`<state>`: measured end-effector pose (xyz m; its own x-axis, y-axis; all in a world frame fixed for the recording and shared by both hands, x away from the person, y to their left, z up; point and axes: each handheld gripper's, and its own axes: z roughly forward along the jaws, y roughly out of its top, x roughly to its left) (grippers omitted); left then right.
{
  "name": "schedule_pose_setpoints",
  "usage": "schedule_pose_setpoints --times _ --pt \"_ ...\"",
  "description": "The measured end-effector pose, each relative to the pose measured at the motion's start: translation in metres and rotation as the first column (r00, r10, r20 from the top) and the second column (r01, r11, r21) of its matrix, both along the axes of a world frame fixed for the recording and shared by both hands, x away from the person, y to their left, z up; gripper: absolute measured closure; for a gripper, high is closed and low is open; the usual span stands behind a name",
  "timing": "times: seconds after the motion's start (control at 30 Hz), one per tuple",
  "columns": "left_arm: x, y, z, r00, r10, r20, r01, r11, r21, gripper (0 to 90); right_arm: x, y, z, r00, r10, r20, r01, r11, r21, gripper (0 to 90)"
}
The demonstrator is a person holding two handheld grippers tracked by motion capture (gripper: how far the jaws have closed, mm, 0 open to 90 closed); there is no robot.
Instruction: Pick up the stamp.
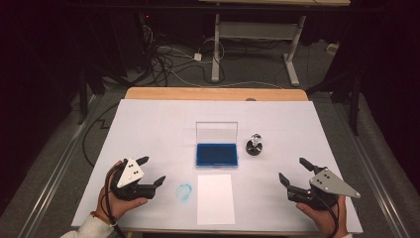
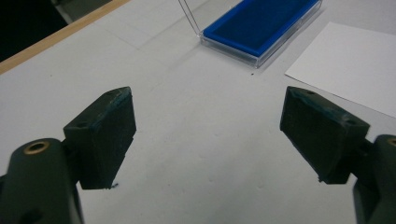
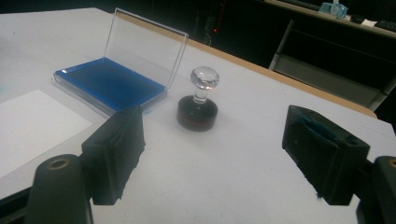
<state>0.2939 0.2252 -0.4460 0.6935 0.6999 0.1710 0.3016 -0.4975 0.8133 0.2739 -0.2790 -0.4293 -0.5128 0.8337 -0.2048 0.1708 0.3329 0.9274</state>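
A blue ink pad (image 1: 216,154) (image 2: 261,25) (image 3: 108,84) lies mid-table in a clear case with its lid standing upright. Right of it stands a round stamp (image 1: 255,145) (image 3: 198,107) with a black base and a clear knob. A white sheet of paper (image 1: 215,198) (image 2: 350,65) (image 3: 32,126) lies in front of the pad. My left gripper (image 1: 152,169) (image 2: 208,135) rests open at the front left, nothing between its jaws. My right gripper (image 1: 293,171) (image 3: 215,154) is open at the front right, empty, pointing toward the stamp.
A faint blue ink smudge (image 1: 184,191) marks the white table cover (image 1: 148,124) between the left gripper and the paper. The wooden table edge (image 1: 215,93) runs along the back. Beyond it are cables and a desk frame (image 1: 257,44) on the floor.
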Motion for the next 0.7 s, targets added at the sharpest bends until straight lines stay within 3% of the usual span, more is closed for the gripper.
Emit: schedule_pose_setpoints --times 0.53,0.7 --pt "-0.0021 0.0023 -0.0016 1.0 -0.006 -0.003 0.006 0.9998 0.021 18.1 0.0027 0.0016 -0.0002 0.9998 -0.002 -0.019 0.001 1.0 -0.029 21.4" --pt "-0.0005 0.0033 -0.0022 1.0 -0.003 -0.009 0.003 0.9999 0.015 18.0 0.0057 -0.0014 0.0013 0.9993 -0.012 -0.037 0.011 1.0 -0.019 21.4"
